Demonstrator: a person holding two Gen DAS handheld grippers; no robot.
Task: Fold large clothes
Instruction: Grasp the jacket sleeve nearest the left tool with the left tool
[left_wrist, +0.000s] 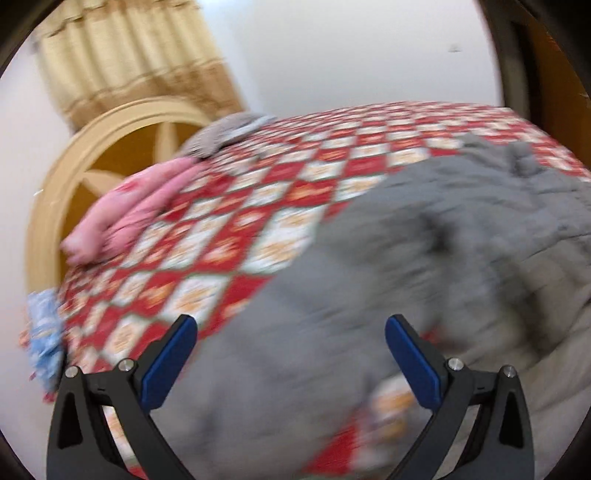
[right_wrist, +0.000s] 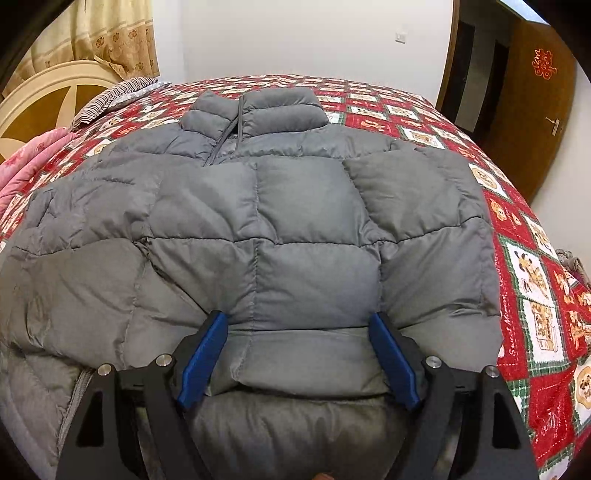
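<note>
One grey padded jacket (right_wrist: 258, 229) lies spread on the bed (right_wrist: 532, 258), over the red checked bedcover. Its long axis runs straight away from the right claw (right_wrist: 297, 325), with the collar (right_wrist: 255, 110) at the far end and the hem nearest. The right claw is released, its two fingers wide apart around a fold of the hem. The left claw (left_wrist: 291, 332) is also released; the jacket (left_wrist: 424, 258) is ahead and to its right, perhaps below it, but this view is blurred.

- Left wrist view looks low across the bed (left_wrist: 280, 206), blurred, toward the headboard (left_wrist: 110, 147).
- Right wrist view faces the far wall, close above the jacket (right_wrist: 258, 229).
- Both share bed and jacket.
</note>
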